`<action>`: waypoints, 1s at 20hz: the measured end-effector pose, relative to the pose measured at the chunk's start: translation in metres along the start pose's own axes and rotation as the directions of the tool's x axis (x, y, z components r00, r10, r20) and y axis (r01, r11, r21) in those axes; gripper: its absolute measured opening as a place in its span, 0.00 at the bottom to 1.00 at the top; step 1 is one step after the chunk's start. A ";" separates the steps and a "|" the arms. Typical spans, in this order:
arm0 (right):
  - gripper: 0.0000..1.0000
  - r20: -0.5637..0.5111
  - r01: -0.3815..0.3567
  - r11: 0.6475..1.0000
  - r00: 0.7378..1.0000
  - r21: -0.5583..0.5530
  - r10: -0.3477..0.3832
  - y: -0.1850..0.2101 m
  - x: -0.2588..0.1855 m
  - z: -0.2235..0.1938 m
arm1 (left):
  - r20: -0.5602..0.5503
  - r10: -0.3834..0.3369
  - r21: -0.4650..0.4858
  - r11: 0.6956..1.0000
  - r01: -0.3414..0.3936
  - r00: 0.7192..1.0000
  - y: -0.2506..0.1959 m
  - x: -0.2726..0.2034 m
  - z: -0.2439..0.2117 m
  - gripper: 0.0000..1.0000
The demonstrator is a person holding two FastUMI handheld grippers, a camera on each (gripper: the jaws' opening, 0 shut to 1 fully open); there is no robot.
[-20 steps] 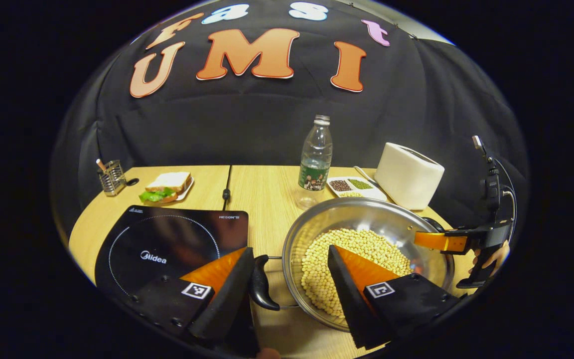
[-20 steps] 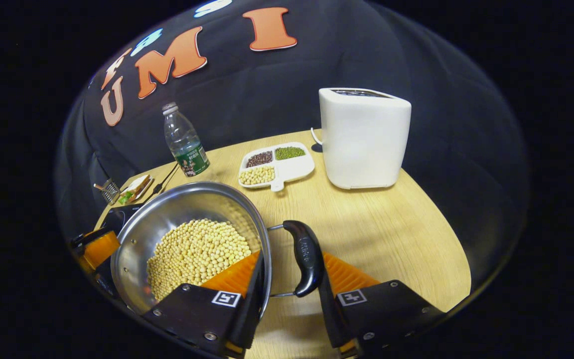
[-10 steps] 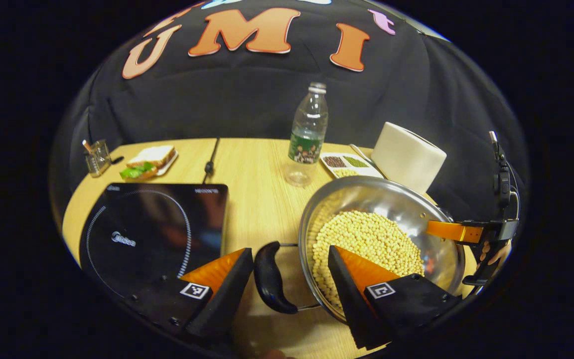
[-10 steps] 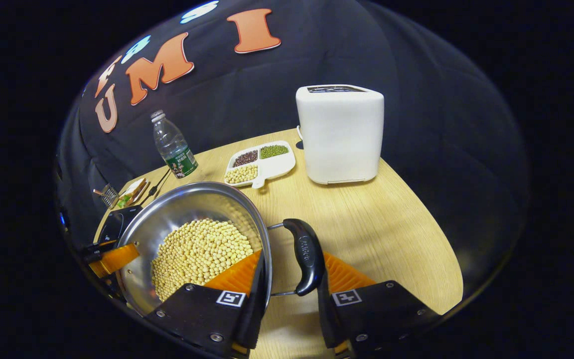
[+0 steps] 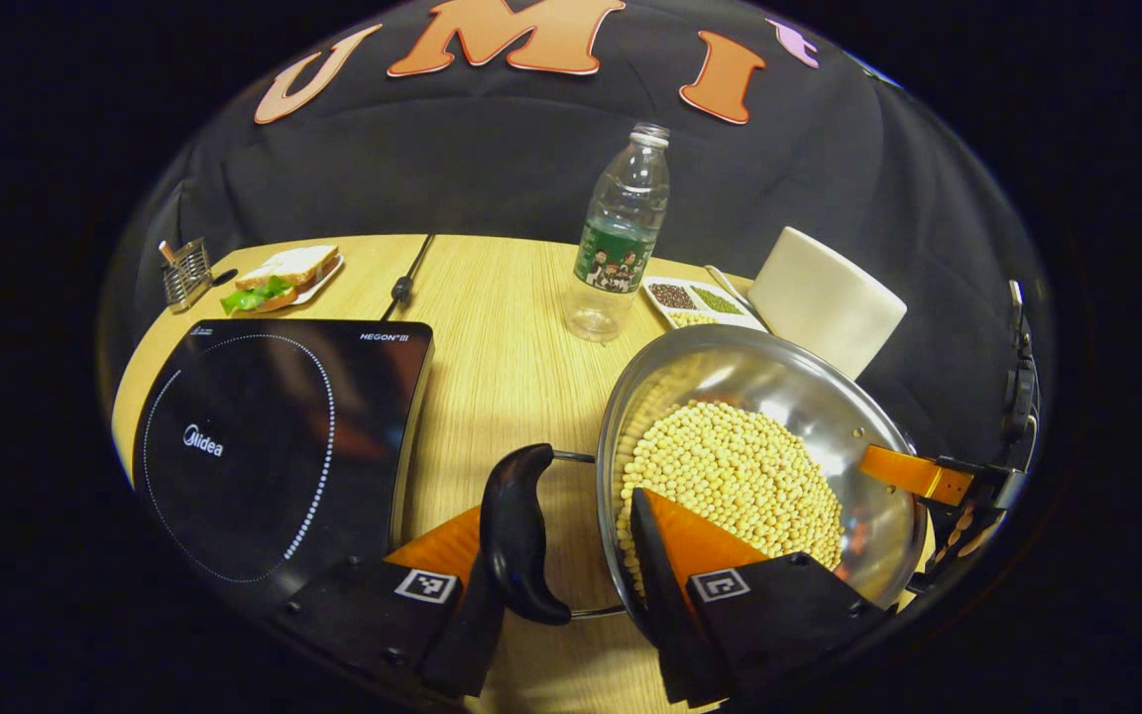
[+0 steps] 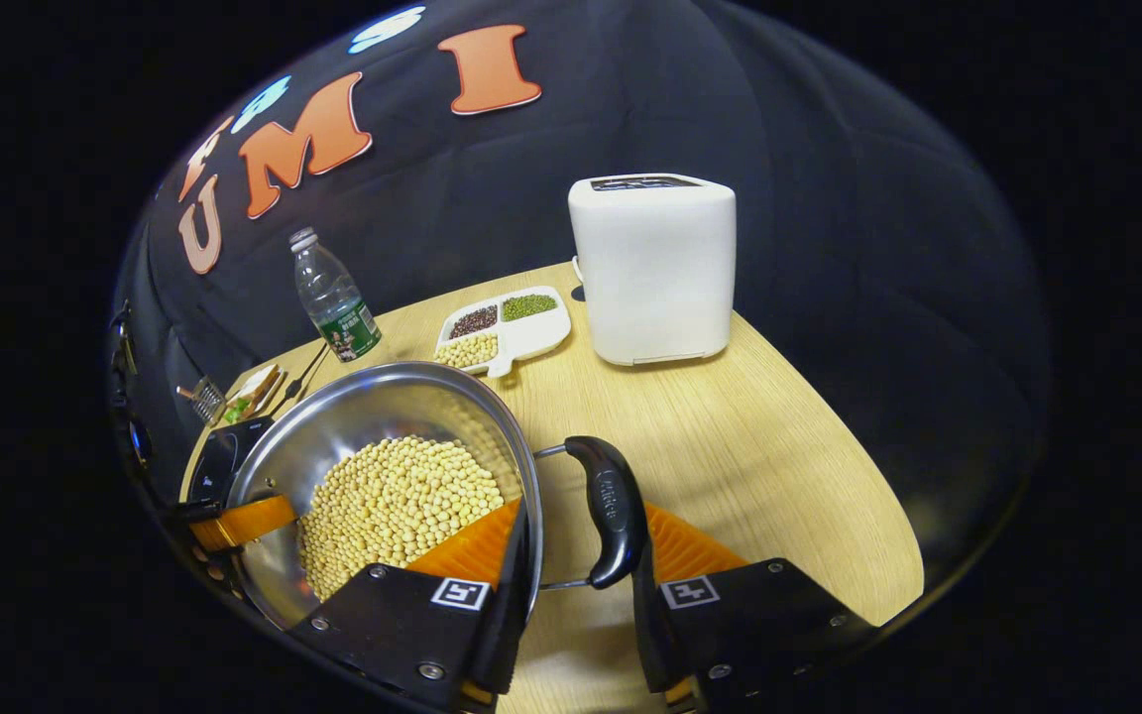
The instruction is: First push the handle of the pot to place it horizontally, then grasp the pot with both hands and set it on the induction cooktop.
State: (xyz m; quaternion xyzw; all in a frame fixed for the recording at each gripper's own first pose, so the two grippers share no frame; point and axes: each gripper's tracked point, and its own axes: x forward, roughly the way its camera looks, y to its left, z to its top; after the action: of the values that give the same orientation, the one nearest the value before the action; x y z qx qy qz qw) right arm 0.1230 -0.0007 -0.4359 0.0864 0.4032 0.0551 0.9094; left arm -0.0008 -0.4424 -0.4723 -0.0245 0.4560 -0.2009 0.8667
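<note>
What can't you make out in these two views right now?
- Pot underside, left gripper view: hidden by its own wall and the soybeans, so contact with the table is unclear.
- Left gripper grip: whether both fingers press the pot's handle and rim is unclear.
- Utensil holder, right gripper view: too small to identify contents.

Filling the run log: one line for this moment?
left gripper: astride pot rim, handle side | right gripper: same | steel pot of soybeans: beside black induction cooktop

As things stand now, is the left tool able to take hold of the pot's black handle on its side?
Probably yes. In the left gripper view the left tool already straddles the pot's rim, one finger outside beside the black handle, the other over the beans. Nothing lies between.
</note>
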 end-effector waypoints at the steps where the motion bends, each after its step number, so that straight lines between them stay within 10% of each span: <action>1: 0.47 -0.009 -0.004 1.000 1.000 0.028 0.004 0.000 -0.005 -0.003 | 0.021 0.000 0.013 1.000 0.000 1.000 -0.001 -0.003 0.006 0.72; 20: 0.47 0.147 -0.091 0.996 0.985 0.011 0.089 0.139 -0.106 0.048 | 0.212 0.031 -0.037 0.999 -0.023 0.977 0.096 -0.132 0.087 0.67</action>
State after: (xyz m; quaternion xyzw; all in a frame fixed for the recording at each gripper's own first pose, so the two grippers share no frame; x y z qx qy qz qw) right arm 0.0833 0.1123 -0.2997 0.1164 0.3315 0.0861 0.9323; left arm 0.0338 -0.3170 -0.3399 -0.0544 0.3643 -0.1775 0.9126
